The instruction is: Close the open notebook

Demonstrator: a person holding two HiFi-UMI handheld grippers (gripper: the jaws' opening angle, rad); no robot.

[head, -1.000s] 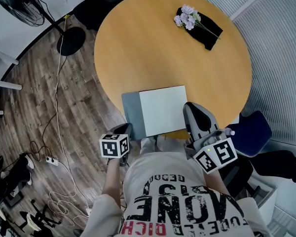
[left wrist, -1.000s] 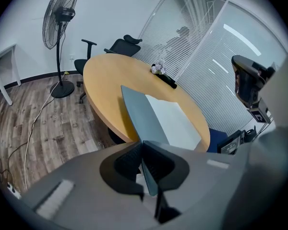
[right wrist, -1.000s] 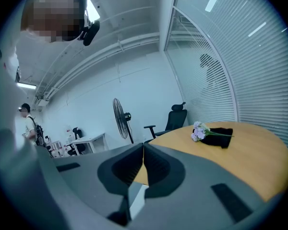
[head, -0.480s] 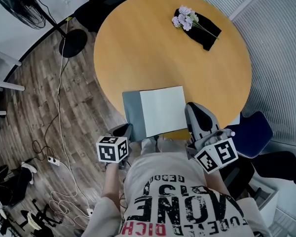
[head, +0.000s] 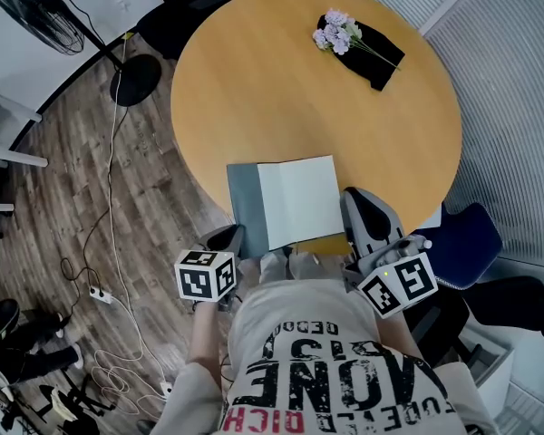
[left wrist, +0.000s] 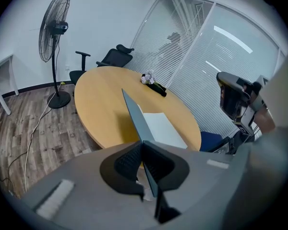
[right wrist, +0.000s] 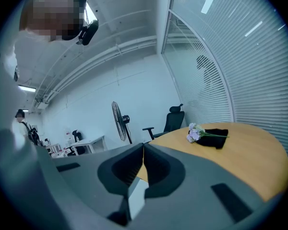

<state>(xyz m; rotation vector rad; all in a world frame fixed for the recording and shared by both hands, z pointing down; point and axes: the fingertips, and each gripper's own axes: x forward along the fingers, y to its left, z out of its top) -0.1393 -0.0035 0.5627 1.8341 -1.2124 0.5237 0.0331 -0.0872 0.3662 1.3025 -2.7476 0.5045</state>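
Your left gripper (head: 228,236) is clamped tight on the near edge of the grey cover (head: 243,202) and has risen a little over the last second, so in the left gripper view the cover now stands up off the table (head: 281,89). The notebook (head: 299,202) lies low in the head view, at the table's near rim. Your right gripper (head: 352,198), jaws together and empty, waits at the page's lower right corner. Folding has begun.

Notebook (head: 299,199) open at near edge of table (head: 254,89): white page flat, grey left cover tilted up.
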